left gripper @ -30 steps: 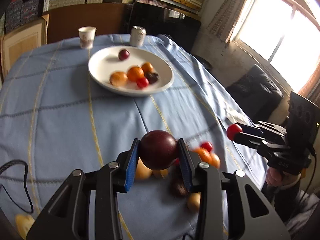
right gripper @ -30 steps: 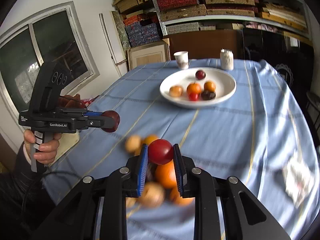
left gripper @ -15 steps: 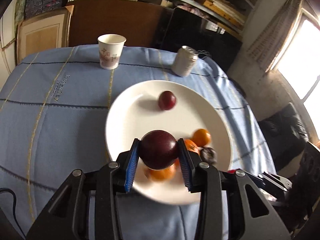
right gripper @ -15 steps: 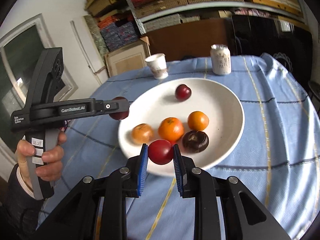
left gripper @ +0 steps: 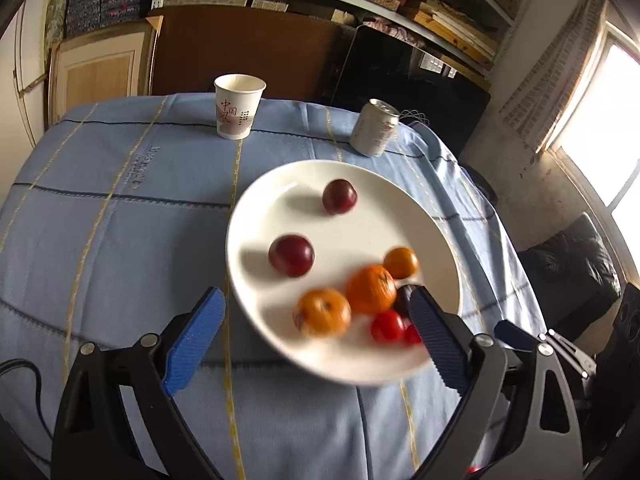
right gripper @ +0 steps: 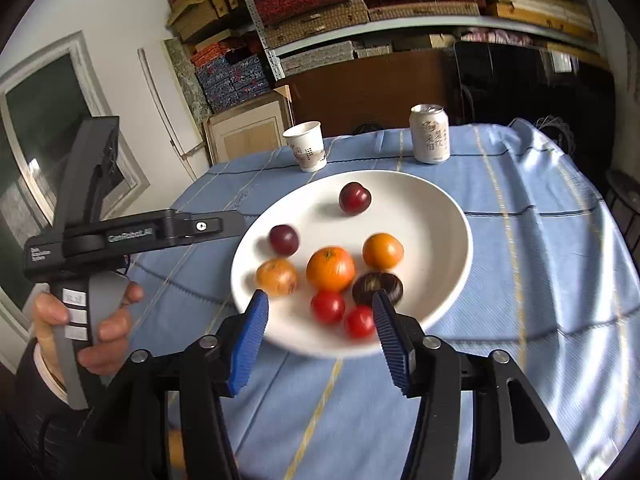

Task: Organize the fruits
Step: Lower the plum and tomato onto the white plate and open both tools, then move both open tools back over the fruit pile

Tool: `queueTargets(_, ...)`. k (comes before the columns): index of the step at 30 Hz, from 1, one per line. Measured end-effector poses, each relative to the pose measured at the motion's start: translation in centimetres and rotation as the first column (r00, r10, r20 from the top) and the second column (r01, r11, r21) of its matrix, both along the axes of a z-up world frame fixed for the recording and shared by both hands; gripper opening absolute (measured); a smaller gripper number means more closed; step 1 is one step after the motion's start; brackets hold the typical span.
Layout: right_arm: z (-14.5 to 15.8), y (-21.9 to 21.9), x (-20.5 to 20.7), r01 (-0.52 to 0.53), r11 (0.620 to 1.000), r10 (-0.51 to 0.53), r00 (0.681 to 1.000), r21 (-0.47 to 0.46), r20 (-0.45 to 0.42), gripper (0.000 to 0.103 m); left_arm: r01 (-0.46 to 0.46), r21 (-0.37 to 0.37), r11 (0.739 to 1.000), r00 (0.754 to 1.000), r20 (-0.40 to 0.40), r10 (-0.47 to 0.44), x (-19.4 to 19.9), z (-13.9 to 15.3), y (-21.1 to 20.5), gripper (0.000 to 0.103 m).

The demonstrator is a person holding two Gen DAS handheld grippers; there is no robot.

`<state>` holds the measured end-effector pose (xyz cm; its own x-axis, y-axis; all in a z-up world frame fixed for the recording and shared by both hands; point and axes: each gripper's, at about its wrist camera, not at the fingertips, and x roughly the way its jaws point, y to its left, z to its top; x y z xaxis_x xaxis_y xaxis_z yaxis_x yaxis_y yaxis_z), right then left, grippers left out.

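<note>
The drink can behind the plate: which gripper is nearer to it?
Neither clearly. The can stands beyond the plate's far rim; the left gripper and right gripper, both just opened, hover over its near rim.

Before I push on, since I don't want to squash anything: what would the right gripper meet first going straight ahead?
Most likely the two small red fruits lying on the near part of the white plate, right ahead of the open right gripper. Its jaws have just been opening and grip nothing. Depth is hard to judge through the fisheye.
</note>
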<state>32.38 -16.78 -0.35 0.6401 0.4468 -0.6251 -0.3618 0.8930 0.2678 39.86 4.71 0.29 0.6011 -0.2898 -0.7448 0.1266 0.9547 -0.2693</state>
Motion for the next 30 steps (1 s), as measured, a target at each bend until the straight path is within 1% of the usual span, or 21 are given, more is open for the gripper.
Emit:
queueTargets(2, 0.8, -0.2, -3.7, -0.014, 1.000, 0.014, 0.999, -0.004, 0.040, 0.063, 0.024, 0.013, 1.000, 0.999, 0.029, -0.024, -3.4, 0.4, -0.4, 0.093)
queueTargets(3, 1.0, -0.4, -5.5, -0.013, 1.000, 0.013, 0.998, -0.005, 0.062, 0.064, 0.035, 0.008, 0.999, 0.998, 0.045, -0.035, -4.8, 0.4, -0.6, 0.094)
queueTargets(6, 1.1, -0.6, -10.3, -0.019, 1.000, 0.020, 0.994, -0.006, 0.109, 0.065, 0.086, -0.016, 0.996, 0.995, 0.056, -0.085, -8.9, 0.1, -1.5, 0.094)
queueTargets(8, 0.9, -0.9, -13.0, -0.020, 1.000, 0.021, 0.993, -0.003, 0.115, 0.066, 0.116, -0.025, 0.993, 0.990, 0.083, -0.114, -12.3, 0.0, -2.0, 0.094)
queueTargets(10, 0.2, -1.3, -15.9, -0.029, 0.999, 0.027, 0.995, 0.017, 0.098, 0.069, 0.116, -0.006, 0.993, 0.986, 0.124, -0.114, -15.4, -0.1, -2.2, 0.094)
queueTargets(11, -0.1, -1.4, -16.7, -0.024, 1.000, 0.022, 0.996, 0.020, 0.091, 0.069, 0.110, 0.010, 0.994, 0.983, 0.150, -0.110, -17.2, -0.2, -2.3, 0.095)
queueTargets(14, -1.4, -1.5, -20.0, -0.038, 0.999, 0.036, 0.995, 0.018, 0.091, 0.069, 0.099, 0.067, 0.993, 0.976, 0.187, -0.110, -21.4, -1.1, -2.6, 0.095)
queueTargets(15, -2.0, -1.4, -20.9, -0.045, 0.999, 0.044, 0.995, 0.013, 0.087, 0.069, 0.090, 0.074, 0.993, 0.976, 0.191, -0.103, -22.6, -1.7, -2.6, 0.095)
queueTargets(17, -3.0, -1.2, -21.8, -0.058, 0.998, 0.058, 0.995, 0.000, 0.080, 0.069, 0.094, 0.087, 0.992, 0.979, 0.172, -0.107, -24.3, -2.9, -3.0, 0.095)
queueTargets(19, -4.0, -1.0, -22.4, -0.054, 0.999, 0.054, 0.997, -0.007, 0.046, 0.069, 0.113, 0.113, 0.987, 0.978, 0.161, -0.130, -26.0, -3.8, -3.4, 0.095)
queueTargets(23, -4.9, -1.0, -23.1, -0.041, 0.999, 0.042, 0.999, -0.011, 0.024, 0.068, 0.162, 0.160, 0.974, 0.957, 0.217, -0.194, -29.4, -4.4, -3.8, 0.095)
queueTargets(24, -5.1, -0.9, -23.1, -0.041, 0.999, 0.041, 0.999, -0.012, 0.015, 0.067, 0.180, 0.162, 0.970, 0.945, 0.247, -0.216, -30.2, -4.2, -3.7, 0.095)
queueTargets(25, -5.3, -0.9, -23.1, -0.043, 0.999, 0.043, 0.999, -0.010, 0.009, 0.063, 0.196, 0.155, 0.968, 0.935, 0.267, -0.232, -30.8, -4.1, -3.6, 0.095)
queueTargets(26, -5.4, -0.9, -23.0, -0.044, 0.999, 0.044, 0.999, -0.007, 0.002, 0.059, 0.207, 0.148, 0.967, 0.931, 0.273, -0.241, -31.1, -4.1, -3.4, 0.095)
queueTargets(27, -5.5, -0.8, -22.9, -0.047, 0.999, 0.047, 0.999, -0.004, -0.005, 0.057, 0.222, 0.140, 0.965, 0.928, 0.272, -0.253, -31.3, -4.3, -3.3, 0.095)
queueTargets(29, -5.8, -0.5, -22.6, -0.048, 0.999, 0.048, 0.998, -0.011, -0.027, 0.050, 0.236, 0.135, 0.962, 0.929, 0.261, -0.264, -31.2, -4.7, -3.3, 0.095)
queueTargets(30, -6.0, -0.4, -22.4, -0.048, 0.999, 0.048, 0.998, -0.016, -0.040, 0.048, 0.234, 0.133, 0.963, 0.930, 0.258, -0.262, -31.1, -4.7, -3.3, 0.095)
